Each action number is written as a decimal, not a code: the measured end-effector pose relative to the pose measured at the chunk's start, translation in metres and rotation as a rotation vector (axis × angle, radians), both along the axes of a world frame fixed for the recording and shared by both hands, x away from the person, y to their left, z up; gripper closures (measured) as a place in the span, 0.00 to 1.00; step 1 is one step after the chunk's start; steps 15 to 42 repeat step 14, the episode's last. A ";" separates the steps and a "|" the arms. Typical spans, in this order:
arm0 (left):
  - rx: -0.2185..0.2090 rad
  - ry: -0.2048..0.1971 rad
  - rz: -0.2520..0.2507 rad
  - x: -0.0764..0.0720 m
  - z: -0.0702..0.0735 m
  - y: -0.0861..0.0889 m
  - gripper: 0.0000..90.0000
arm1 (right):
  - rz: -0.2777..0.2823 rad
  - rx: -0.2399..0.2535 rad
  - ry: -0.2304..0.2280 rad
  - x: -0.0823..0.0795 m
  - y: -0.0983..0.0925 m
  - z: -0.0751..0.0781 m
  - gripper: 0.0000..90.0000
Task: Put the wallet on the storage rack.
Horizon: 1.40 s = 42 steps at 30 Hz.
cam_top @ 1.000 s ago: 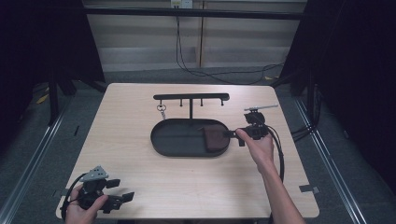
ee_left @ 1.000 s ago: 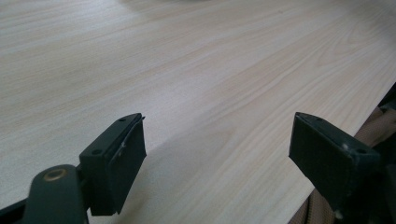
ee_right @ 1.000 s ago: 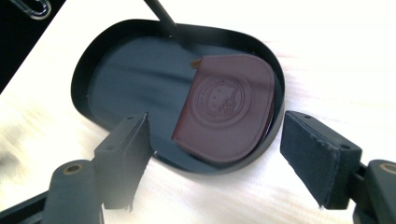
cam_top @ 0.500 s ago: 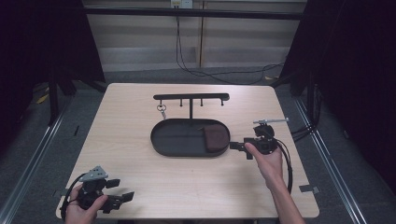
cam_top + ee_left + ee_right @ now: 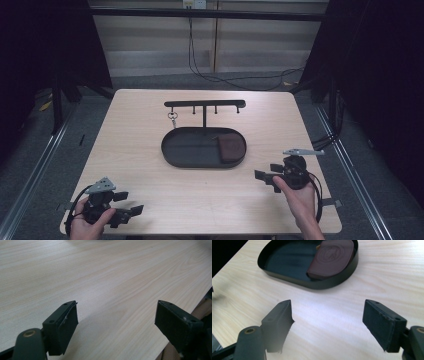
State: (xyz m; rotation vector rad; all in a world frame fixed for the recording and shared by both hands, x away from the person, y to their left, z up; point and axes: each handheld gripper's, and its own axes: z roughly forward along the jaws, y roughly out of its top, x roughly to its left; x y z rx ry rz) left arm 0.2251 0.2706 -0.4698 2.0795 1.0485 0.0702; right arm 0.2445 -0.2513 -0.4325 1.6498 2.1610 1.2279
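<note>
A black oval tray (image 5: 185, 150) (image 5: 332, 282) lies in the middle of the table with a brown leather pouch (image 5: 229, 149) (image 5: 331, 257) in its right end. Behind it stands a black rack (image 5: 205, 104) with pegs, and a key ring (image 5: 172, 117) hangs from its left side. My right gripper (image 5: 266, 176) (image 5: 329, 322) hovers open over bare wood, to the right of and nearer than the tray, with nothing between its jaws. My left gripper (image 5: 127, 205) (image 5: 115, 325) rests open at the front left corner, empty.
The wooden table (image 5: 135, 125) has its front edge just under both hands. A cable (image 5: 320, 192) trails from the right gripper near the right edge. Black curtains and metal rails flank the table on both sides.
My right gripper has drawn back from the pouch in the tray toward the front right of the table, empty. The pouch stays in the tray. The left gripper has kept still.
</note>
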 end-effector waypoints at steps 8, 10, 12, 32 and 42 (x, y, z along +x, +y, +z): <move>-0.019 0.003 0.015 0.000 0.001 0.004 0.20 | -0.014 -0.024 -0.007 -0.034 -0.006 -0.017 0.26; -0.023 0.007 0.021 0.000 0.000 0.004 0.20 | -0.029 -0.024 -0.009 -0.039 -0.010 -0.022 0.26; -0.015 0.010 0.017 0.001 0.000 0.004 0.20 | -0.039 -0.038 -0.010 -0.040 -0.014 -0.025 0.25; -0.014 0.014 0.012 0.001 0.000 0.004 0.20 | -0.050 -0.052 -0.015 -0.038 -0.018 -0.028 0.23; -0.014 0.014 0.012 0.001 0.000 0.004 0.20 | -0.050 -0.052 -0.015 -0.038 -0.018 -0.028 0.23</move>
